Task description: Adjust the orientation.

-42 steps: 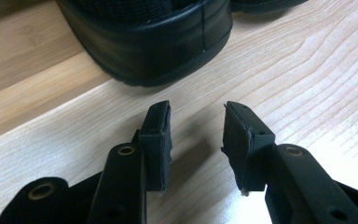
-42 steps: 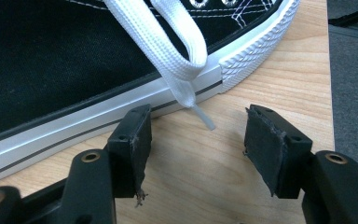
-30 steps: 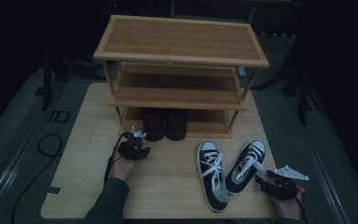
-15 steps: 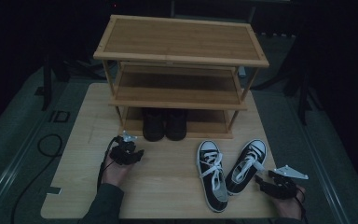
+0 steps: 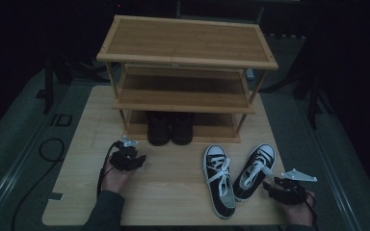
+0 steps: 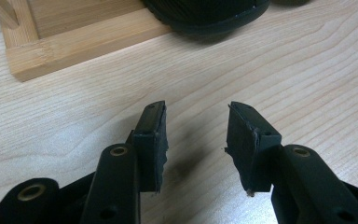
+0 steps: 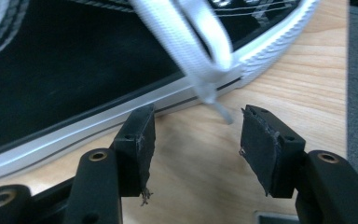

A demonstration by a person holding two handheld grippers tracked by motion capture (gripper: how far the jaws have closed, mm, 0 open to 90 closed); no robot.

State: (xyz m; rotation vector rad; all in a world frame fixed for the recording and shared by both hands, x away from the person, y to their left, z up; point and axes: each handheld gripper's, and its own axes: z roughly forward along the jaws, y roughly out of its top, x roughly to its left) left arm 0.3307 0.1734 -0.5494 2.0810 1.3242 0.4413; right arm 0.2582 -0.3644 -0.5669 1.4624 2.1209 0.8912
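Now, the left gripper (image 5: 136,159) is seen on the wooden table (image 5: 173,192), lower and further left in the high view than a second ago, when it sat just in front of the black boots (image 5: 170,129). Its jaws are apart with only bare table between them in the left gripper view (image 6: 196,140); they have opened a little over the last second. The boots are unchanged, side by side on the bottom shelf of the bamboo shoe rack (image 5: 185,62); one boot sole (image 6: 209,16) is seen ahead of the jaws, well clear.

The right gripper (image 5: 274,185) is held at the table's near right corner, same spot as before. Its jaws are open and have just been closing slightly; nothing is clamped. In the right gripper view (image 7: 196,130) the right-hand sneaker (image 5: 254,169) is just ahead of the jaws, and a white lace end (image 7: 214,100) hangs into the gap without being pinched. The left-hand sneaker (image 5: 219,180) lies beside it, toes toward the rack; both are unmoved.
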